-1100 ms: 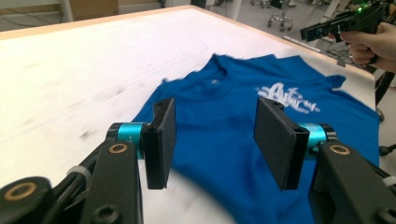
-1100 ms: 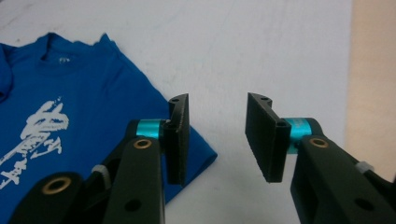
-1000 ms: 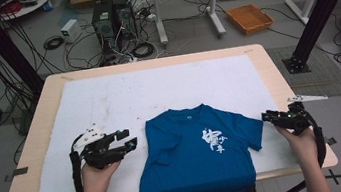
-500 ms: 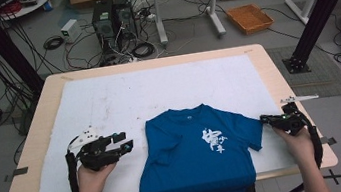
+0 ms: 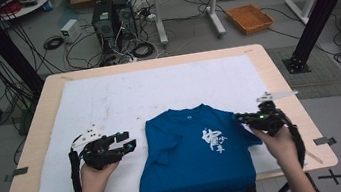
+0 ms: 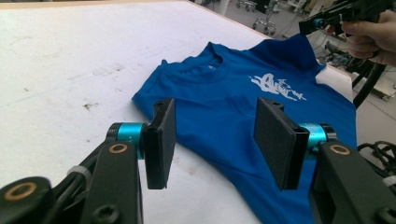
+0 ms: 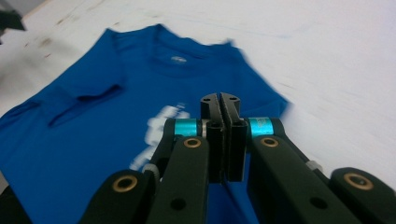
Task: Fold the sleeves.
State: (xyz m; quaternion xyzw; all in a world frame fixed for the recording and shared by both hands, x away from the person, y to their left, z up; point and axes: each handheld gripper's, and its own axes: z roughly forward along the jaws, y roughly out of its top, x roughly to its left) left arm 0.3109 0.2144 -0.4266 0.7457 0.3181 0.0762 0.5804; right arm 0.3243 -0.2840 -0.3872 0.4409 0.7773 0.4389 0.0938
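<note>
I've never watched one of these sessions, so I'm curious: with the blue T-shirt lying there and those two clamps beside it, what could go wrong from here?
The right gripper has just pinched shut on the sleeve edge of the blue T-shirt; that thin bite might slip when lifted. The shirt's hem already hangs over the near edge of the table, so a one-sided pull could drag it off. The left gripper sits open beside the shirt, holding nothing, so the cloth may bunch.

White mat covers the wooden table ahead of both tongs, stained. Beyond the table: computer towers, tangled cables, orange tray far ahead of the right tongs.
</note>
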